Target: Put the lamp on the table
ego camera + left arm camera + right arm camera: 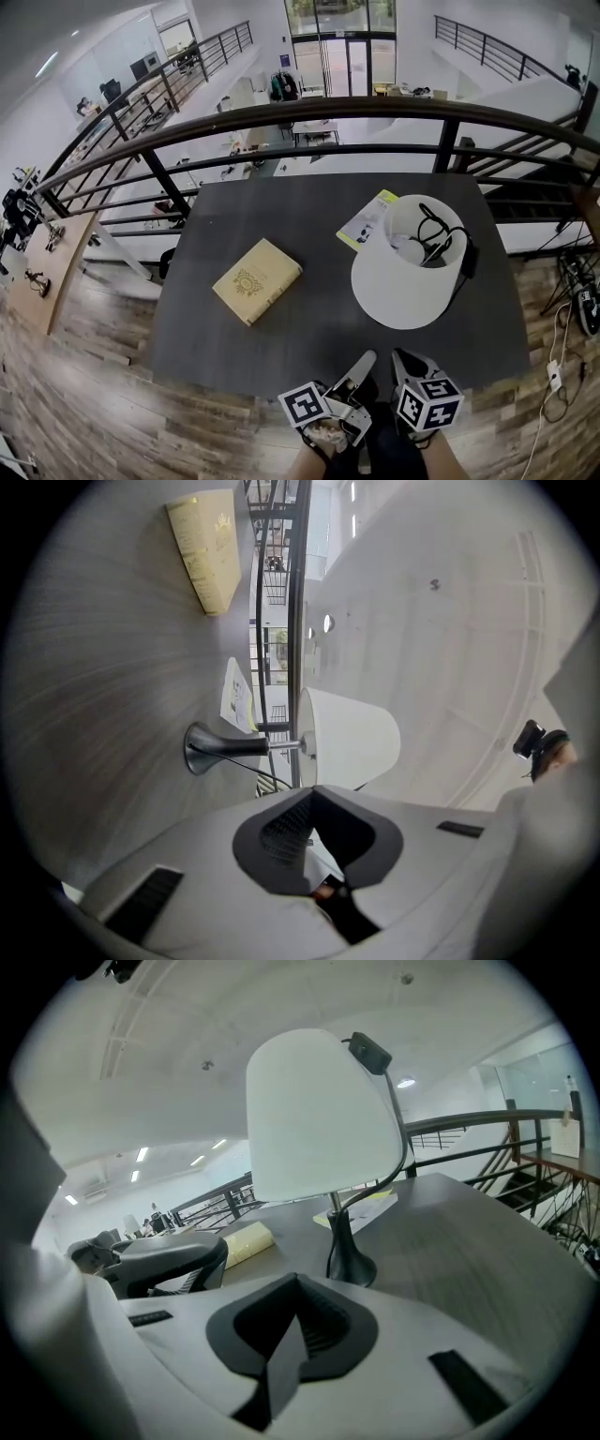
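A lamp with a white shade (398,286) stands upright on the right half of the dark grey table (300,328), its black cord (436,228) draped over the shade's top. The left gripper view shows the shade (352,738) and its dark flared base (202,747); the right gripper view shows the shade (319,1115) and base (352,1265) just ahead. My left gripper (366,357) and right gripper (401,357) sit side by side at the table's near edge, short of the lamp. Both are shut and hold nothing: the left gripper (314,803) and the right gripper (298,1290) each have their jaws together.
A tan book (257,279) lies left of the lamp. A yellow-edged leaflet (364,220) sits partly under the shade at the back. A dark metal railing (328,112) curves behind the table, with a drop to a lower floor beyond. Wood flooring surrounds the table.
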`<state>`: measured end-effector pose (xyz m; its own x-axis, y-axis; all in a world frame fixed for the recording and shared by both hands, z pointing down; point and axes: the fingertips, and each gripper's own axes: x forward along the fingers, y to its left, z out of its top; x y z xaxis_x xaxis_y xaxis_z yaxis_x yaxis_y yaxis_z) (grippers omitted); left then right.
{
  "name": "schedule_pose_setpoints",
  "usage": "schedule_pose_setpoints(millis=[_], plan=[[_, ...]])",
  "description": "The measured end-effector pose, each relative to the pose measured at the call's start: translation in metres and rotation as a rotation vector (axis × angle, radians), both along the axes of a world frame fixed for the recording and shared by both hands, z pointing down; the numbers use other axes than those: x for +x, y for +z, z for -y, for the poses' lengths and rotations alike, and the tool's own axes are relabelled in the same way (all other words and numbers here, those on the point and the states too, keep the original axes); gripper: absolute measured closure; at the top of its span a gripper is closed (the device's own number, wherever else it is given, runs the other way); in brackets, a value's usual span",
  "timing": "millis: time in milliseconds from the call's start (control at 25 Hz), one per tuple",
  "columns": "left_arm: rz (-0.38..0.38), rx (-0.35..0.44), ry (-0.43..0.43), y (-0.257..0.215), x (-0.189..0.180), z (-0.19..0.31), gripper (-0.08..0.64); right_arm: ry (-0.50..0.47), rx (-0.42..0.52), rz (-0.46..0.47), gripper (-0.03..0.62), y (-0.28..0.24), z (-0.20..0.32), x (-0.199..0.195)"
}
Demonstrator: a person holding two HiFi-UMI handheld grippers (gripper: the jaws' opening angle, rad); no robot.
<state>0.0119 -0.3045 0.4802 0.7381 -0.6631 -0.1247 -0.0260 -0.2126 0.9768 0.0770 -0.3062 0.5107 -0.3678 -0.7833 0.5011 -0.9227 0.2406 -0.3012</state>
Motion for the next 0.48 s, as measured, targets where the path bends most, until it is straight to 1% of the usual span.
schedule_pose_setpoints(millis=[200,360,480], plan=[[0.035,0.007,0.020,0.003,0.007,0.002,0.548,0.005,-0.008,-0.011,0.577,-0.001,0.004,0.004],[0.054,0.018,0.027,0.003,0.010,0.004,0.548,0.014,-0.012,0.000,0.575,-0.003,0.007,0.007],[0.053,0.011,0.030,0.004,0.013,0.003,0.548,0.020,-0.028,0.008,0.576,0.001,0.007,0.008]])
